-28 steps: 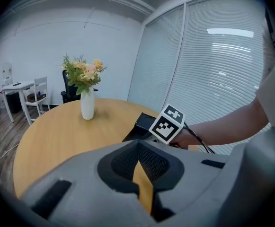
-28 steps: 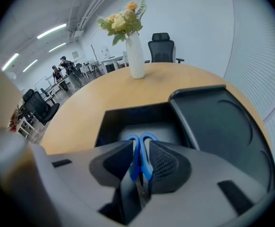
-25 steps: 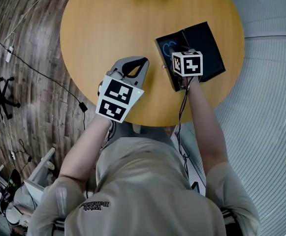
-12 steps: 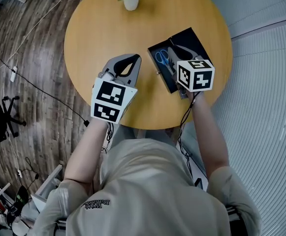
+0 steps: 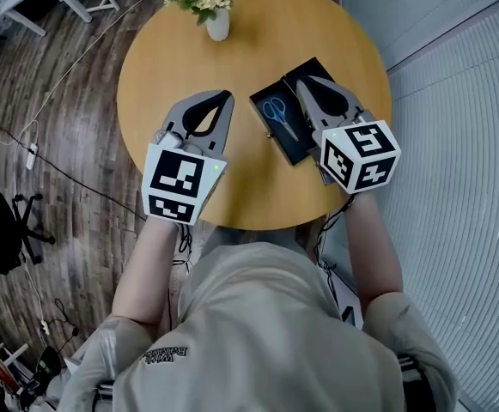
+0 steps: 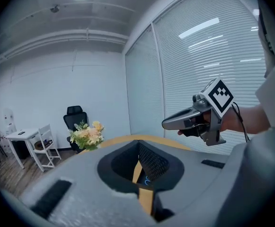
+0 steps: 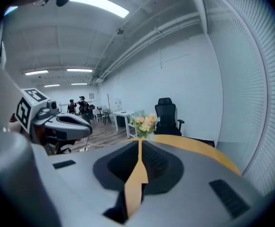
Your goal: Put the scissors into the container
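Note:
The blue-handled scissors lie inside the black open container on the round wooden table. My right gripper hovers over the container's right part, just right of the scissors, shut and empty. My left gripper is held above the table to the left of the container, also shut with nothing in it. In the left gripper view the jaws meet, and the right gripper shows off to the right. The right gripper view shows its own shut jaws and the left gripper.
A white vase of flowers stands at the table's far edge. An office chair, white desks and people are in the room beyond. Cables run over the wooden floor to the left; blinds are at the right.
My right gripper has drawn back off the container towards the person, and the scissors now lie uncovered inside. The left gripper has kept its place beside it. The head camera has shifted.

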